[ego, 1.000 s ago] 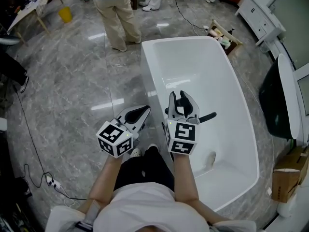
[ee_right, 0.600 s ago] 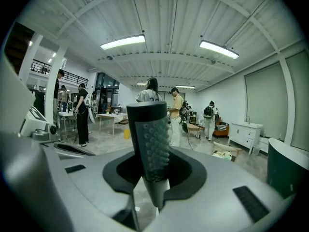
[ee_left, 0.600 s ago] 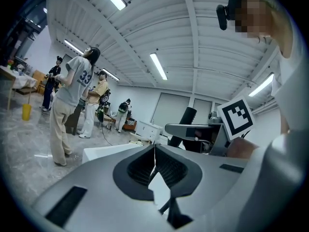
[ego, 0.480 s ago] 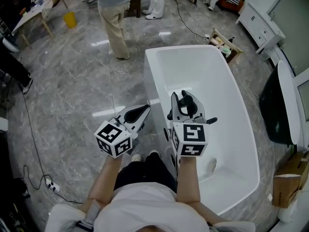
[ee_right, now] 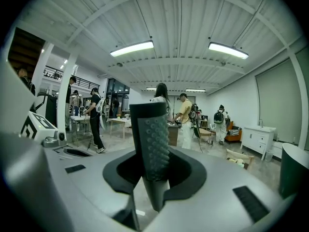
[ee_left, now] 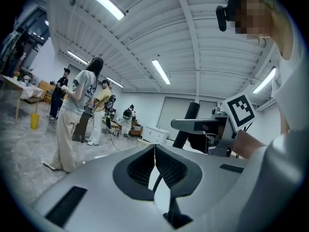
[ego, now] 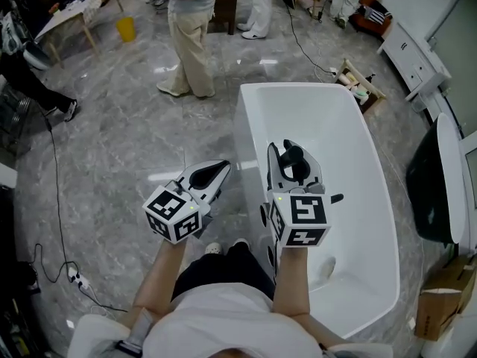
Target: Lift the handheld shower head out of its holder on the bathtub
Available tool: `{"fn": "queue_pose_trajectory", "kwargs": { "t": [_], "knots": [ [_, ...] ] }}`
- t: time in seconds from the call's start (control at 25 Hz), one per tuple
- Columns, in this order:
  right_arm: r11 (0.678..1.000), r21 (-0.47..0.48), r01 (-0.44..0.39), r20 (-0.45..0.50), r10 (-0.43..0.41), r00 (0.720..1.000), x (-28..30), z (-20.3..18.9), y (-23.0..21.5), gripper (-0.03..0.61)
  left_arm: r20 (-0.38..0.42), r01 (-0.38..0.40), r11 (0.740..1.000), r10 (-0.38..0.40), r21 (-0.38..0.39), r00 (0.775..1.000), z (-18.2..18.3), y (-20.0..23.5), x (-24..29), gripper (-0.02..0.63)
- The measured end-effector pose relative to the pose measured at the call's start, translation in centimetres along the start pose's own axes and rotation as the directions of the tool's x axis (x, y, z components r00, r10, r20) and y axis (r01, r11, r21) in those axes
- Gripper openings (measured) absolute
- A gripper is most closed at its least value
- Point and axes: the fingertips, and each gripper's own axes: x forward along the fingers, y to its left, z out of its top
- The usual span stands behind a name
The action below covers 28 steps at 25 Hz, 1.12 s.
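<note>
Shower head [ee_right: 150, 144] clamped upright in right claw [ego: 289, 159]: studded dark face plain in right gripper view, barely seen from head view. Held above white bathtub [ego: 242, 136]; holder not made out. Left claw [ee_left: 155, 149] clenched shut, empty, beside tub over grey marble floor [ego: 112, 148]. Standing people [ego: 190, 36], desk [ego: 74, 10], ceiling strip lights beyond.

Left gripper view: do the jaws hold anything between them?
No, the left gripper has its jaws closed together at the tips, with nothing between them.
</note>
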Motion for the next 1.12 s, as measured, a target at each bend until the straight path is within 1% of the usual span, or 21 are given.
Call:
{"fn": "queue_pose_trajectory", "kwargs": {
  "t": [0.36,0.64,0.88,1.12],
  "knots": [
    [0.996,-0.038,-0.076,-0.006,0.076,0.997,1.8,0.6,3.3,0.115,0.024,-0.079,0.997,0.08,-0.014,0.997,0.5,2.2,-2.7,0.011],
    [0.985,-0.071,-0.154,-0.001,0.155,0.988,3.8,1.5,6.6,0.115,0.045,-0.148,0.989,0.149,-0.026,0.988,1.1,4.3,-4.8,0.011],
    [0.968,-0.106,-0.226,-0.003,0.227,0.974,5.1,2.2,9.3,0.114,0.065,-0.215,0.976,0.217,-0.037,0.974,1.5,5.6,-6.8,0.011],
    [0.94,-0.139,-0.311,-0.003,0.314,0.949,6.6,2.9,13.1,0.114,0.081,-0.297,0.953,0.3,-0.054,0.95,1.7,7.4,-9.6,0.011]
  ]
}}
